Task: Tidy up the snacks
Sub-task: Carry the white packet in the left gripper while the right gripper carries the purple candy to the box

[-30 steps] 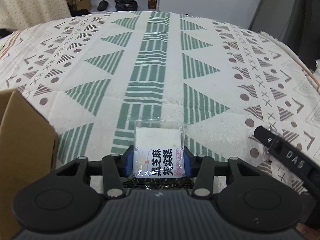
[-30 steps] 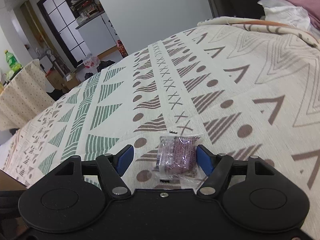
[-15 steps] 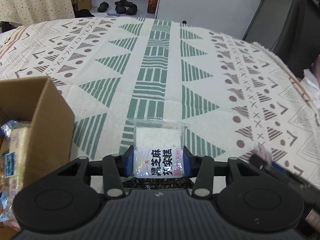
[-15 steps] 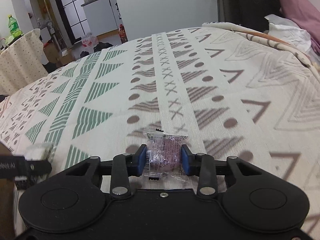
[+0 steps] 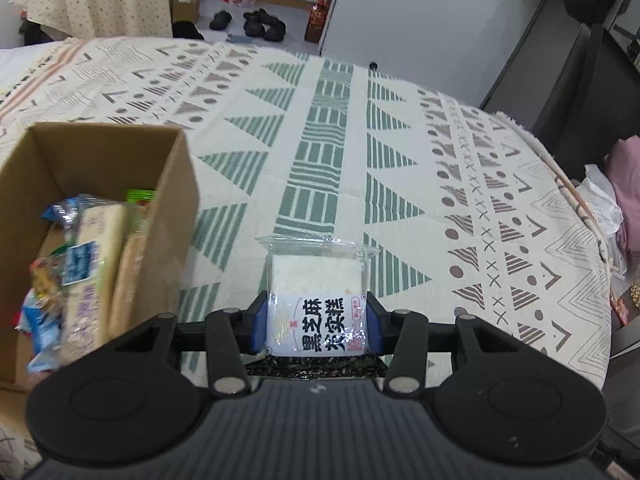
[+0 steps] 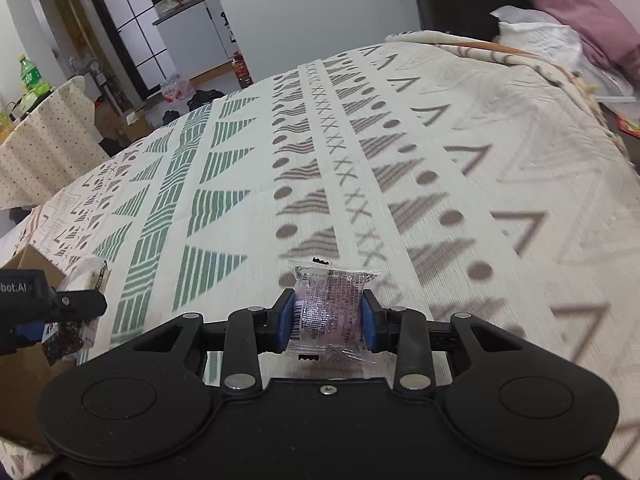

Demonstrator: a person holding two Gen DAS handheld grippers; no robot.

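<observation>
My left gripper (image 5: 316,322) is shut on a clear pack with a white cake (image 5: 316,280) and black Chinese lettering, held above the patterned cloth. Just to its left stands an open cardboard box (image 5: 176,216) with several wrapped snacks (image 5: 92,256) inside. My right gripper (image 6: 328,318) is shut on a small purple snack in clear wrap (image 6: 334,304), lifted off the cloth. In the right wrist view the left gripper (image 6: 60,304) shows at the left edge with its white pack (image 6: 88,274), over the box corner (image 6: 28,260).
A cream tablecloth (image 5: 400,168) with green and brown triangles covers the table. Its right edge (image 5: 576,200) drops off toward pink and white cloth (image 5: 624,184). Beyond the far edge are shoes (image 5: 264,26) on the floor and a draped table (image 6: 52,140).
The right gripper closed on the purple snack and lifted it. Both grippers moved left and up; the box with its snacks came into the left wrist view.
</observation>
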